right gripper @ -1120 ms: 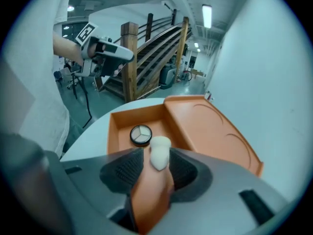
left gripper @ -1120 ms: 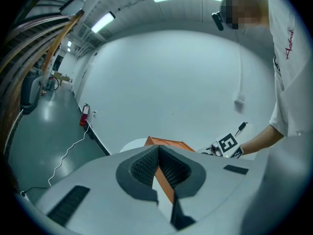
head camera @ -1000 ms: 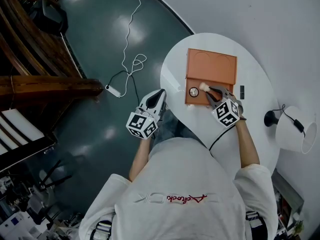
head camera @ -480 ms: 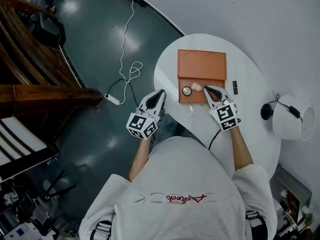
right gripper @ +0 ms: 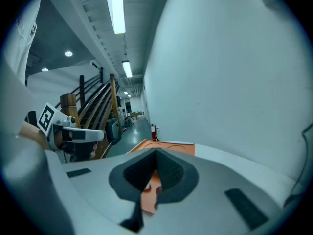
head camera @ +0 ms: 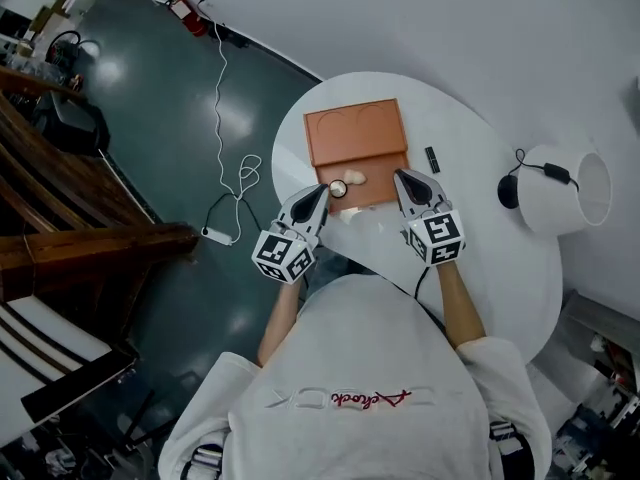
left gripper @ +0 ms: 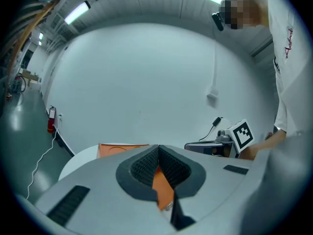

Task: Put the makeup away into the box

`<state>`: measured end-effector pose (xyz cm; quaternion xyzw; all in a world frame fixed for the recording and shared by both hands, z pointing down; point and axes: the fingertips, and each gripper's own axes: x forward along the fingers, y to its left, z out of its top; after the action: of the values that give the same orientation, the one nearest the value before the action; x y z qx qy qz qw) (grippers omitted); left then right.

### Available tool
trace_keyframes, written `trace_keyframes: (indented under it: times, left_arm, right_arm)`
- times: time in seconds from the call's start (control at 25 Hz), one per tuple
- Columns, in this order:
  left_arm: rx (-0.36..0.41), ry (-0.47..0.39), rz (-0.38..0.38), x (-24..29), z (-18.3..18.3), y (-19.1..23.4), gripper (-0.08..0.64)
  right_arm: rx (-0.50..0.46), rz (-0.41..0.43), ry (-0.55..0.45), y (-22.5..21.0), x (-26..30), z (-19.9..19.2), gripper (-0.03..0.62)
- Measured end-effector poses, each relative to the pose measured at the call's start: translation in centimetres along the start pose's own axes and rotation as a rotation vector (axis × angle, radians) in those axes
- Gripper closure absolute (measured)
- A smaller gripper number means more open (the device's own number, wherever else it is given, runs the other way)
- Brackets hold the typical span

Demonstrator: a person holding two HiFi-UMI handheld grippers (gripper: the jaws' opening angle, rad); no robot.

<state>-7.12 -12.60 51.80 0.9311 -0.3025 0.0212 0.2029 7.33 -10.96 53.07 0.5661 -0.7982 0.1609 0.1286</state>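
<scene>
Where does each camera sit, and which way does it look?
Head view: above the person, facing steeply down at the white table and orange box; shirt, forearms, both grippers show.
Left gripper view: on the left gripper, along its shut jaws; shirt at right.
Right gripper view: on right gripper, likewise; shirt at left.
Both gripper views share the box.

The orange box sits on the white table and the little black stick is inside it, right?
Not quite. The orange box does sit on the white table, but the little black stick lies on the table beside the box, not inside it. The head view shows this.
</scene>
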Motion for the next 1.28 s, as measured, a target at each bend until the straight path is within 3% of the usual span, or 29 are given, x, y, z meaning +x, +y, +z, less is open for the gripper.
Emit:
trace_keyframes:
  times: [0.36,0.56,0.84,1.28]
  left_arm:
    - [0.04,0.088,-0.222,7.0,-1.9,-8.0,0.549]
    - [0.051,0.126,-0.302,9.3,-2.9,-11.2,0.549]
    - [0.044,0.167,-0.332,10.8,-4.4,-12.4,0.549]
    - [-0.008,0.225,-0.3,11.6,-6.9,-10.4,0.549]
  right_arm:
    - [0.068,-0.215,-0.027,-6.1,-7.7,-2.1,0.572]
    - [0.11,-0.287,-0.022,-8.4,-10.6,-3.8,0.572]
    - [0.138,-0.313,0.02,-9.7,-11.7,-6.1,0.572]
    - [0.188,-0.283,0.129,-9.8,-9.8,-10.6,0.572]
